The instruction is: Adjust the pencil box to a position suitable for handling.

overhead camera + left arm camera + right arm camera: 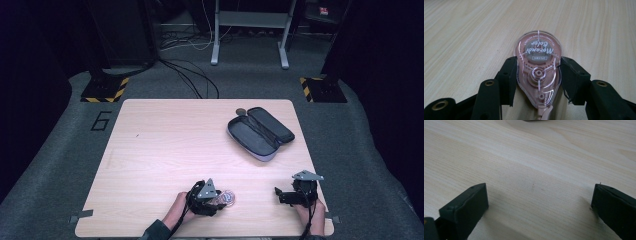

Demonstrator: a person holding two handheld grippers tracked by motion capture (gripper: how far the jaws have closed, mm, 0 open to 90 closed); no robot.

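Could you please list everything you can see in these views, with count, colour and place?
Clear plastic correction-tape dispenser with pink inner parts: one, clear and pink, near edge of the table, pressed between the left gripper's jaws.
Dark zipped pencil case, lying open: one, black outside with grey lining, far right part of the table.
Small round dark thing: one, behind the case; too small to identify.
Light wooden table: one, pale wood grain, on grey carpet.
Grey metal stand legs: one frame, on the floor beyond the table.
Left gripper: one, black, shut on the dispenser.
Right gripper: one, black, jaws wide apart above bare wood.
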